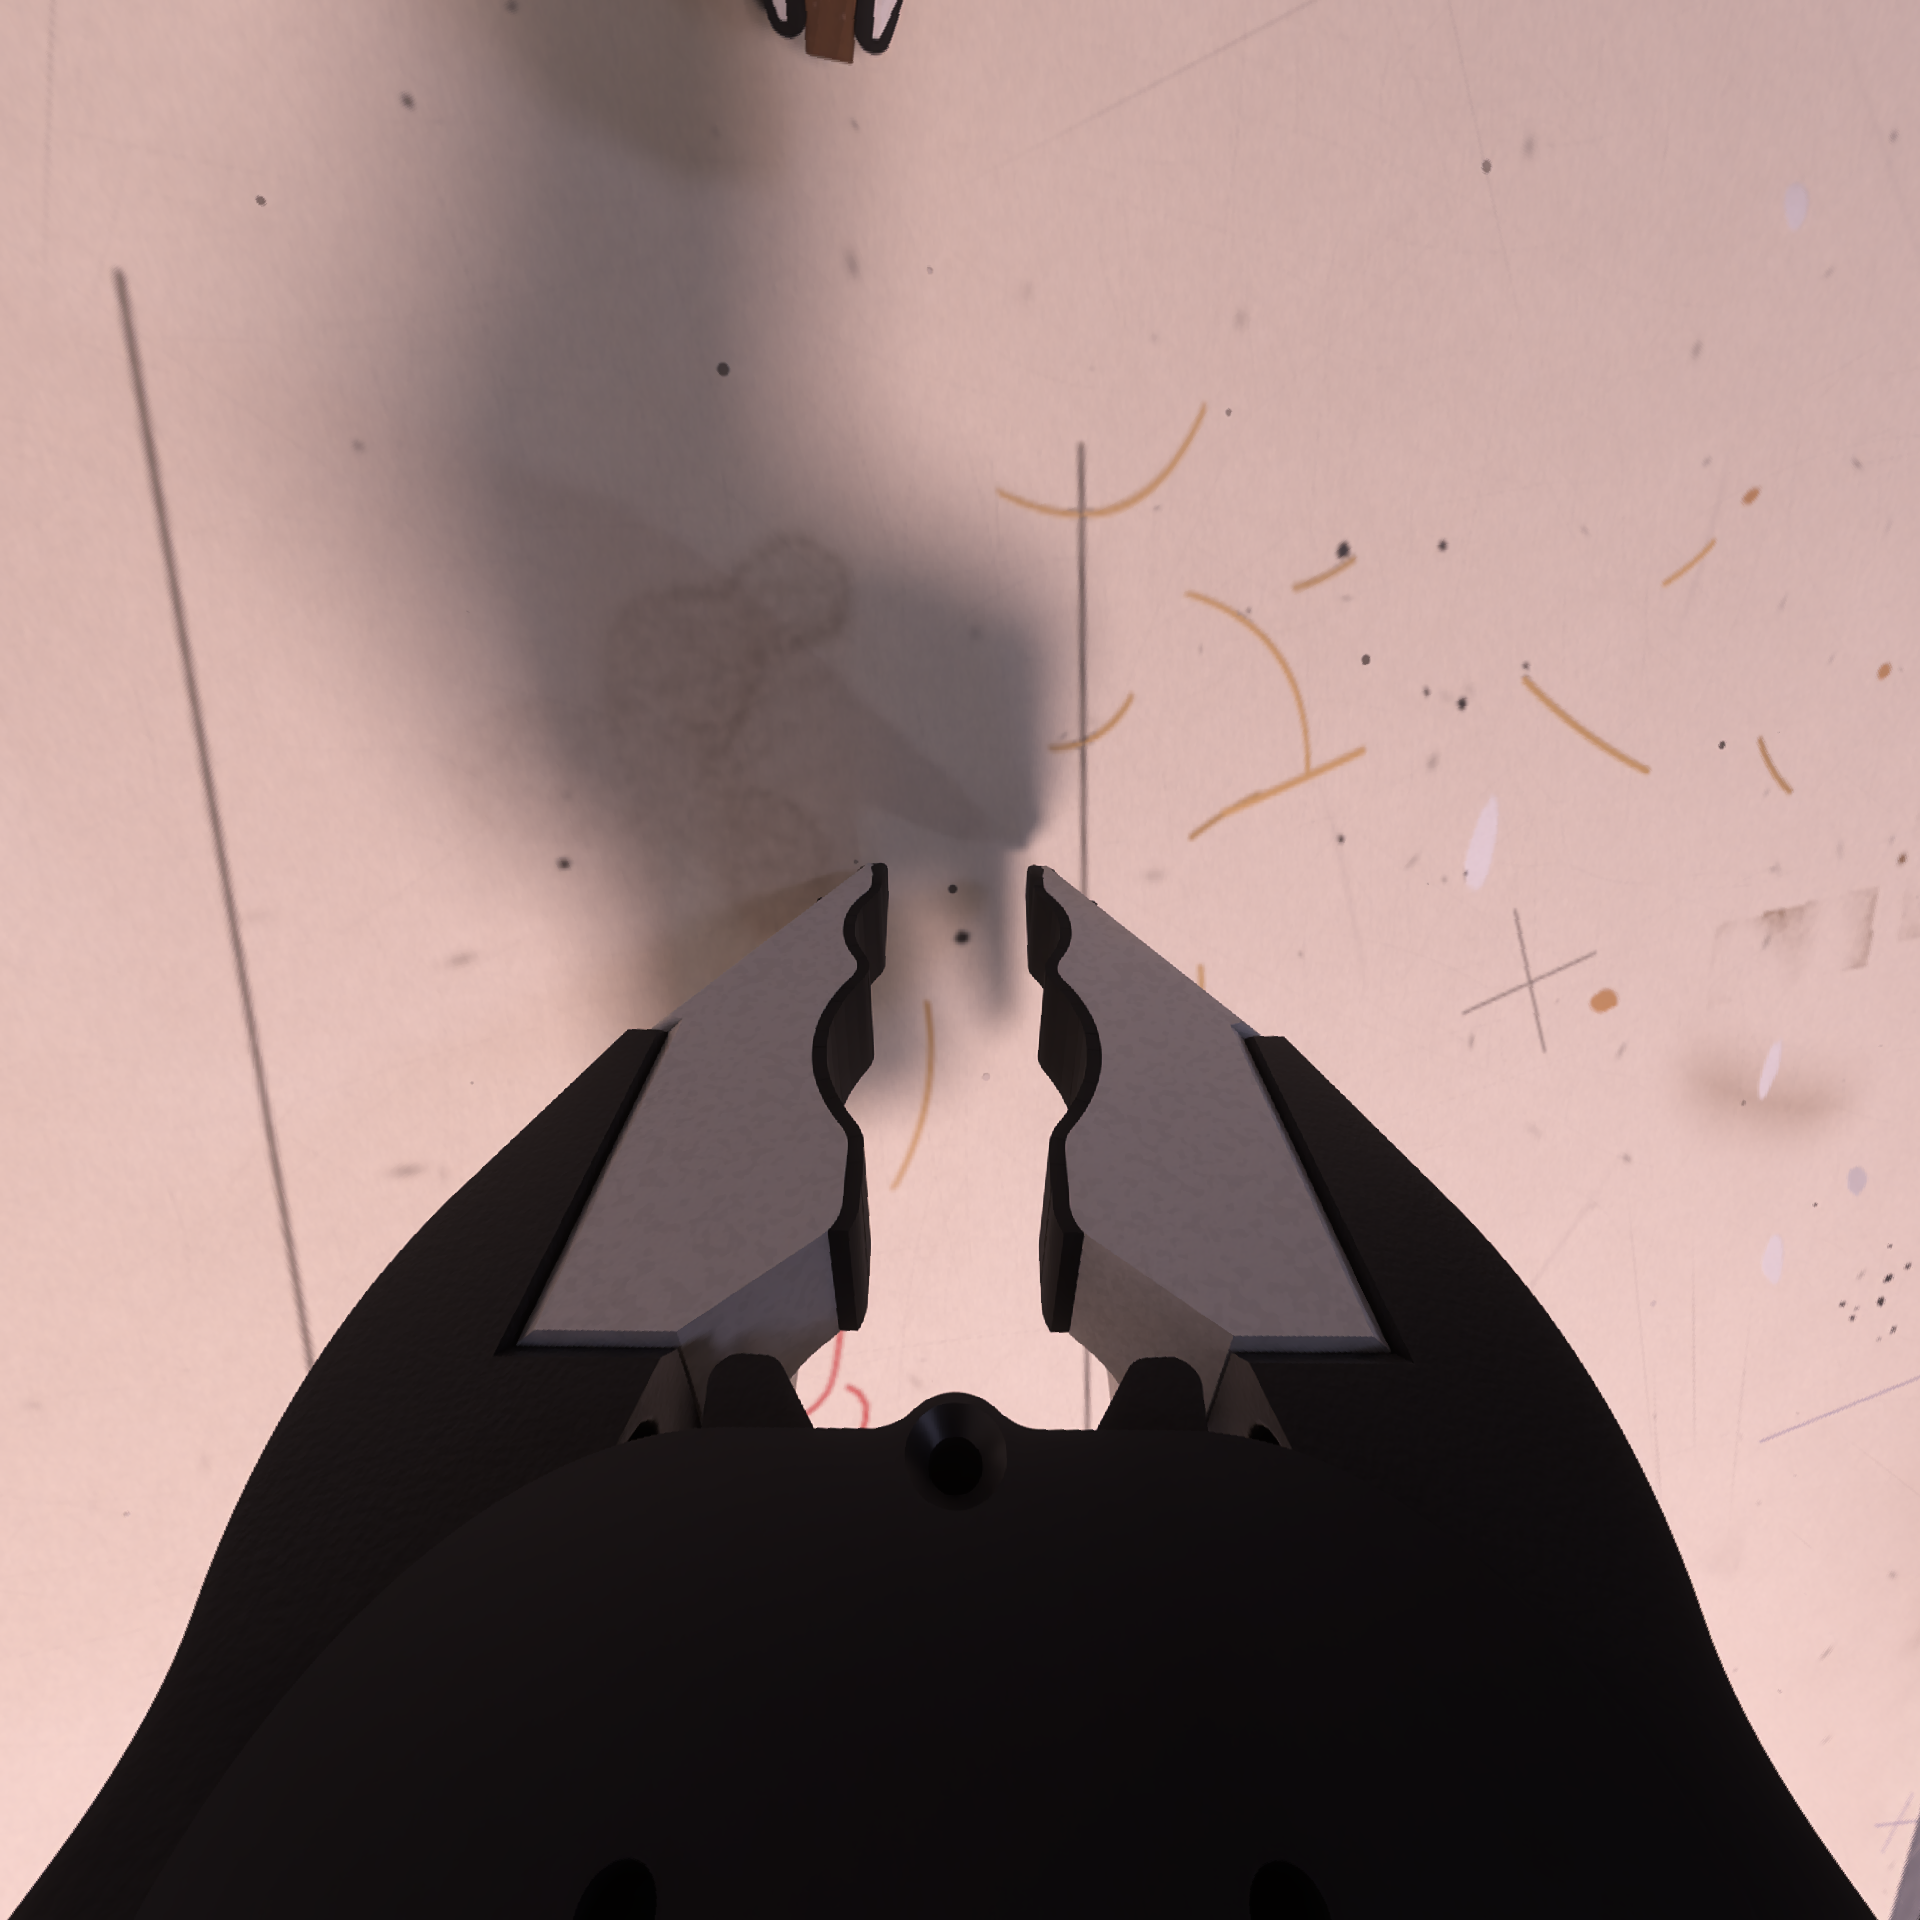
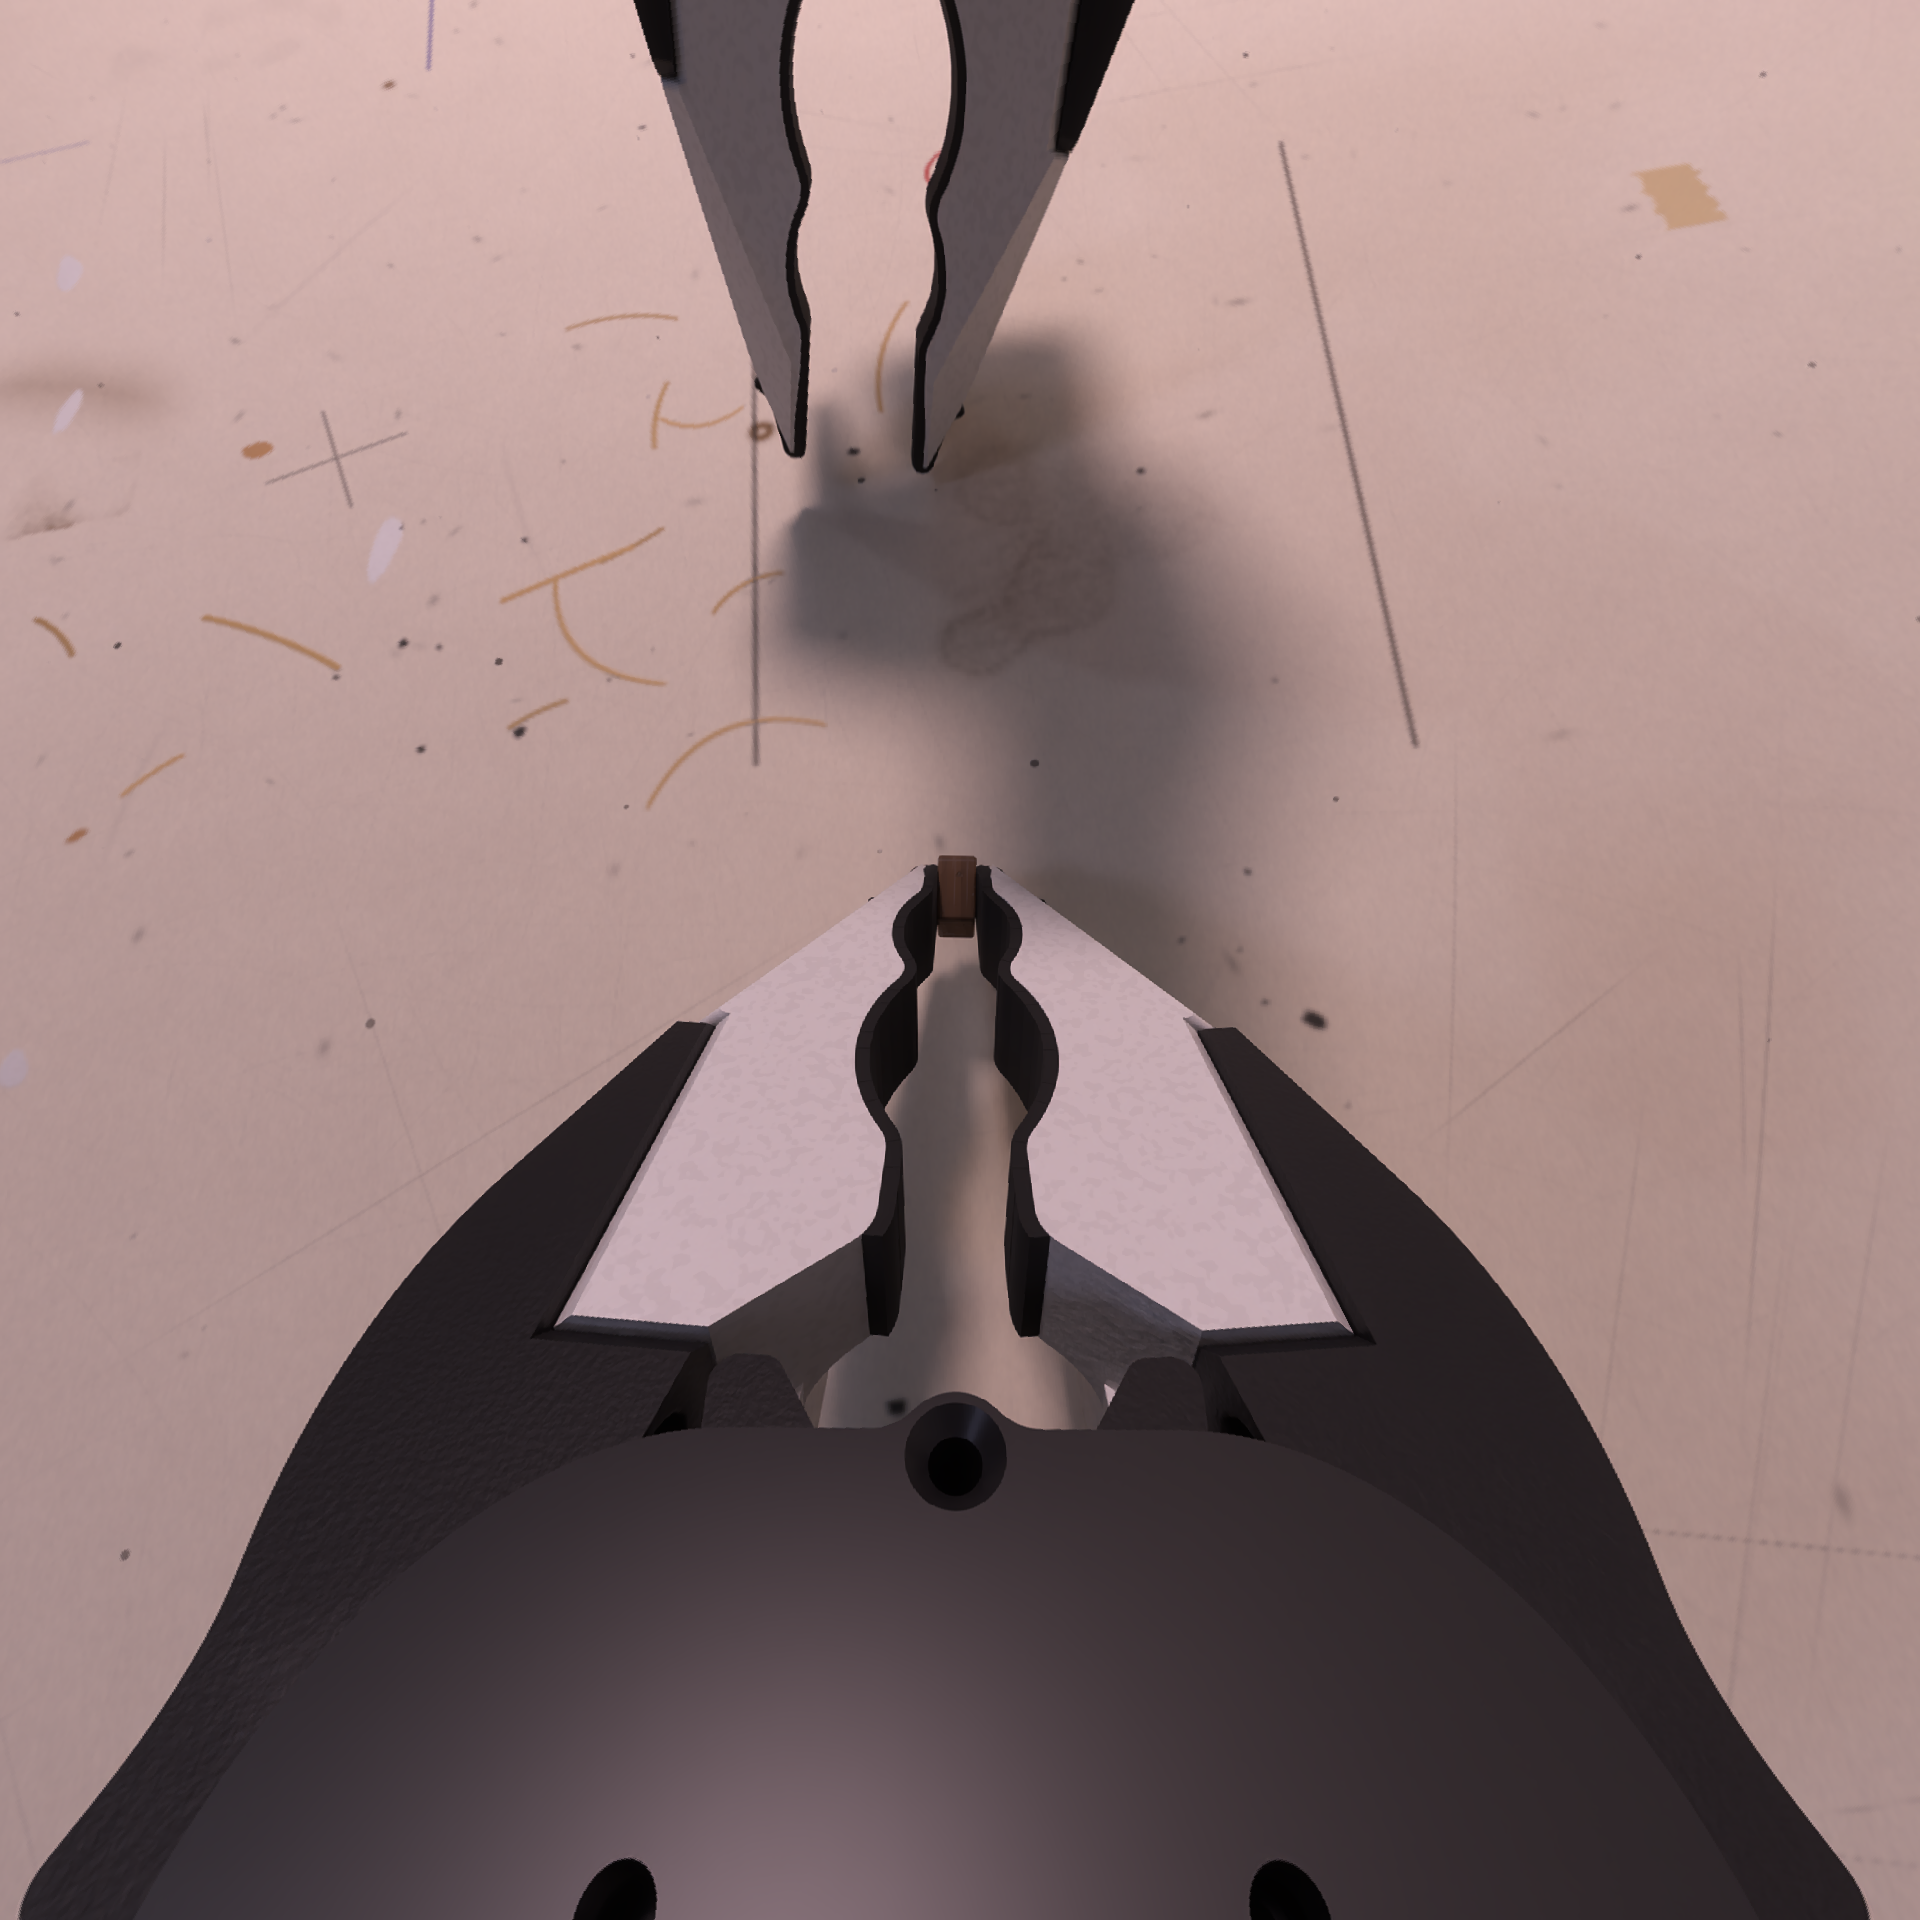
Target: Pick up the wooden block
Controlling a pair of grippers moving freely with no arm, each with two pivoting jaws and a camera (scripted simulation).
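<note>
The wooden block (image 2: 955, 896) is a small brown piece pinched between the tips of my right gripper (image 2: 957, 883), which is shut on it above the pink table. In the left wrist view the block (image 1: 829, 31) shows at the top edge, held between the right gripper's tips (image 1: 831, 23). My left gripper (image 1: 957, 883) is open and empty, its jaws a narrow gap apart, hovering over the table. It faces the right gripper and shows in the right wrist view (image 2: 860, 452) at the top.
The pink tabletop (image 2: 1558, 935) is marked with scratches, orange curved lines, dark specks and thin grey lines. A tan patch (image 2: 1681, 197) lies far right. Dark shadows of the grippers (image 1: 790, 665) fall on the surface between them.
</note>
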